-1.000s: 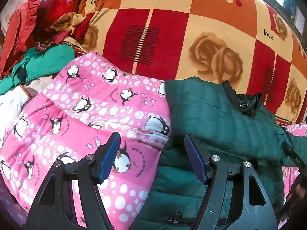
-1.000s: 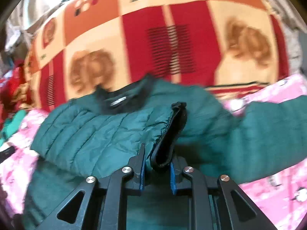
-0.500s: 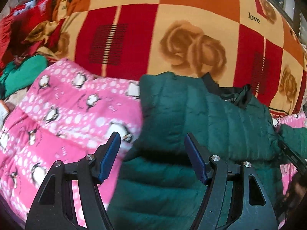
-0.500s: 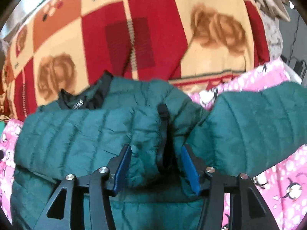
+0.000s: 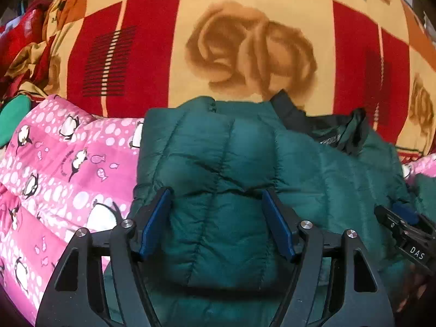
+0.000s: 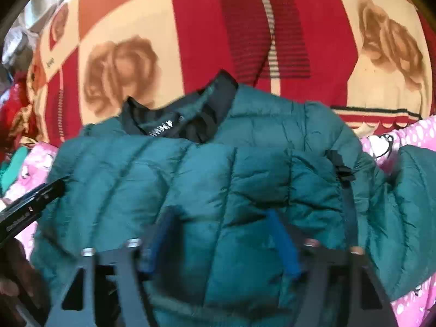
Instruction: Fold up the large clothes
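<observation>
A dark green quilted puffer jacket (image 5: 245, 163) lies on the bed, collar (image 6: 190, 114) toward the far side, one sleeve folded across its chest. My left gripper (image 5: 216, 204) is open, its jaws wide apart over the jacket's left shoulder part, holding nothing. My right gripper (image 6: 220, 226) is open over the folded sleeve (image 6: 218, 179), blurred by motion. The sleeve's black cuff (image 6: 343, 174) lies free to the right. The other sleeve (image 6: 408, 204) spreads out at far right. The right gripper's tip (image 5: 403, 226) shows in the left wrist view.
A red, orange and cream rose blanket (image 5: 245, 41) covers the bed behind the jacket. A pink penguin quilt (image 5: 68, 163) lies under and left of the jacket; it also shows at right (image 6: 408, 136). Red and green clothes (image 5: 13, 109) are piled at far left.
The right gripper opened and let go of the sleeve cuff, leaving the sleeve folded across the jacket. Both grippers moved forward over the jacket; the left shifted right from the pink quilt.
</observation>
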### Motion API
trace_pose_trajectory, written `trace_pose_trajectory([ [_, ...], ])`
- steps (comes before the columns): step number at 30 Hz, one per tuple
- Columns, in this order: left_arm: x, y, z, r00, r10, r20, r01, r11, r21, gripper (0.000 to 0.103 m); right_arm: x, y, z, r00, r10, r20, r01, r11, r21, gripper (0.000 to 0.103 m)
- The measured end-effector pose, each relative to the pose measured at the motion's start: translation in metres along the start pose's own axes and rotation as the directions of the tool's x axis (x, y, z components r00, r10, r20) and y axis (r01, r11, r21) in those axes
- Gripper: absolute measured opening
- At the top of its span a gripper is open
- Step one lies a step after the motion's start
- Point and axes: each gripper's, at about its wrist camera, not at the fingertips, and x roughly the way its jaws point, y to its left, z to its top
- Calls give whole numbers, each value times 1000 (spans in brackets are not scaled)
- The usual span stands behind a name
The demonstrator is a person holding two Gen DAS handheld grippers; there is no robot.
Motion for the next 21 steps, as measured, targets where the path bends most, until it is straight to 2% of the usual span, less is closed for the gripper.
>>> trace_pose_trajectory([
  [7,14,-7,-6,1000,24,1,-24,999,35,79,22,-3,7,999,-26,-26,26,1000,8,81],
  [10,16,-6,-8,1000,26,0,-26,999,35,79,8,-4,8,1000,-18,-19,18,1000,3,80],
  [13,17,-5,-10,1000,18,5,-18,999,27,80,-21,-8,2,999,3,36,-3,1000,12,80],
  [16,17,-4,-10,1000,15,9,-15,1000,25,80,-39,-13,-9,998,-12,66,12,1000,-4,80],
  [19,17,-4,-11,1000,15,12,-16,1000,26,80,-29,-23,-17,999,-40,25,39,999,12,80],
  [21,17,-4,-11,1000,14,14,-14,1000,27,81,-17,-30,-26,1000,-28,-8,28,999,35,81],
])
